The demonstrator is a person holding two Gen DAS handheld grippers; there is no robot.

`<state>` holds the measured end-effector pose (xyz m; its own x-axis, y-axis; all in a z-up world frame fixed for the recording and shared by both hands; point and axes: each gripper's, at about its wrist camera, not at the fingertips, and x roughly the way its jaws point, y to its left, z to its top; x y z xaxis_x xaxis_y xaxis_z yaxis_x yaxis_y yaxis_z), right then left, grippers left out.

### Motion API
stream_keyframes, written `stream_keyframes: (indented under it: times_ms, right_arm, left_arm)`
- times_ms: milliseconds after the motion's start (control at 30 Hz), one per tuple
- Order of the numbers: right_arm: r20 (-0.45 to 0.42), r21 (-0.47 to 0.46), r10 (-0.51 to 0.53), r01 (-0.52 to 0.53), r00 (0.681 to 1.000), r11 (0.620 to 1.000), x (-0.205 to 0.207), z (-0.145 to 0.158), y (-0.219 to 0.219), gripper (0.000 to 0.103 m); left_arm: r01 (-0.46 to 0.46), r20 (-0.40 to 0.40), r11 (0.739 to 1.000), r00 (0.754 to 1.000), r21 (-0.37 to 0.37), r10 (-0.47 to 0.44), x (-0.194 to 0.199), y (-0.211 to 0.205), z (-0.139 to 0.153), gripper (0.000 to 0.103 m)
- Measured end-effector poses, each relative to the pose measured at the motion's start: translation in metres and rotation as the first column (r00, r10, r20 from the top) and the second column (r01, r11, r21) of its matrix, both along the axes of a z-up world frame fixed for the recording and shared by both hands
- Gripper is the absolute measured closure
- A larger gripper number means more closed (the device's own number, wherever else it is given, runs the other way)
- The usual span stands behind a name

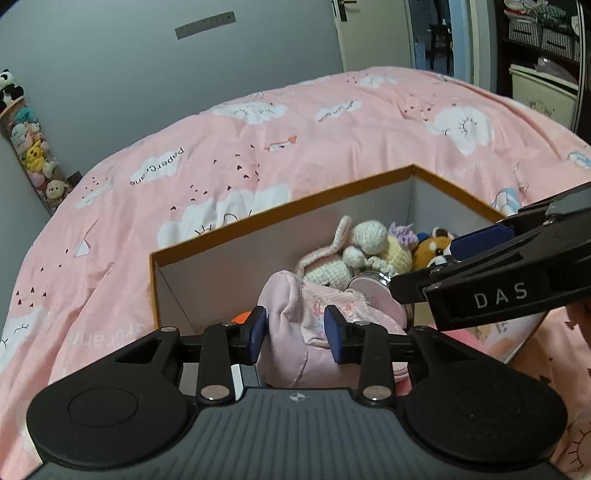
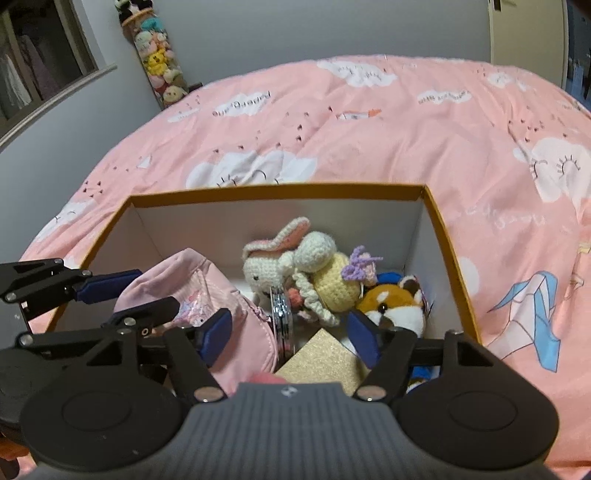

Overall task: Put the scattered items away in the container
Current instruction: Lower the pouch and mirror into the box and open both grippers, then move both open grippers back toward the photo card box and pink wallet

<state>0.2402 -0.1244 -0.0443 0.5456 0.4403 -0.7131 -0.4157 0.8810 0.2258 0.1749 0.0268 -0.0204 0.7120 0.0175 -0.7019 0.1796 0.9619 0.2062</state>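
Note:
An orange-rimmed box (image 1: 280,206) (image 2: 277,192) with white walls stands on the bed. Inside it lie a crochet bunny (image 2: 273,258) (image 1: 332,266), a yellow crochet doll (image 2: 332,284), a red panda plush (image 2: 395,302) (image 1: 432,251), a round metal-rimmed tin (image 2: 282,317) (image 1: 373,295), a gold glitter card (image 2: 317,358) and a pink pouch (image 1: 295,321) (image 2: 207,288). My left gripper (image 1: 295,334) (image 2: 159,290) is open, its blue pads flanking the pouch. My right gripper (image 2: 291,336) (image 1: 436,264) stands wide open above the tin and card, holding nothing.
A pink cloud-print duvet (image 1: 258,147) (image 2: 369,140) surrounds the box on all sides. A clear tube of small plush toys (image 1: 33,155) (image 2: 159,55) leans on the grey wall. A door and shelves with baskets (image 1: 543,33) stand beyond the bed.

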Motion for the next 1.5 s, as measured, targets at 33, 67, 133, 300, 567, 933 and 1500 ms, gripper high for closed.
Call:
stream_keyframes:
  times_ms: [33, 67, 133, 300, 567, 933, 1500]
  right_arm:
    - [0.012, 0.003, -0.001, 0.001, 1.0, 1.0, -0.002, 0.002, -0.001, 0.029]
    - [0.022, 0.002, -0.003, 0.003, 1.0, 1.0, -0.004, 0.003, -0.002, 0.029]
    - [0.042, 0.0, -0.005, 0.005, 0.999, 1.0, -0.008, 0.006, -0.004, 0.027]
    - [0.094, 0.029, -0.012, 0.009, 0.996, 1.0, -0.024, 0.017, -0.012, 0.023]
    - [0.233, 0.068, -0.012, -0.004, 0.973, 0.998, -0.072, 0.033, -0.025, 0.022]
    - [0.231, 0.134, 0.015, -0.047, 0.973, 0.99, -0.14, 0.019, -0.048, 0.019]
    - [-0.4, 0.093, 0.125, -0.096, 0.908, 0.991, -0.13, -0.088, -0.017, 0.045]
  left_arm:
    - [0.0, 0.014, 1.0, 1.0, 0.005, 0.0, -0.004, 0.0, 0.003, 0.06]
    - [-0.001, 0.03, 1.0, 1.0, 0.012, 0.0, -0.008, -0.001, 0.006, 0.055]
    - [-0.006, 0.052, 1.0, 0.999, 0.02, 0.005, -0.015, -0.002, 0.012, 0.051]
    - [-0.027, 0.08, 1.0, 0.996, -0.014, 0.028, -0.036, -0.002, 0.031, 0.051]
    - [-0.055, 0.083, 0.997, 0.995, -0.061, 0.06, -0.078, 0.004, 0.046, 0.051]
    - [-0.128, -0.045, 0.981, 0.991, -0.145, 0.123, -0.128, 0.028, 0.015, 0.051]
    - [-0.153, -0.233, 0.972, 0.966, -0.18, 0.109, -0.147, 0.033, -0.041, 0.048]
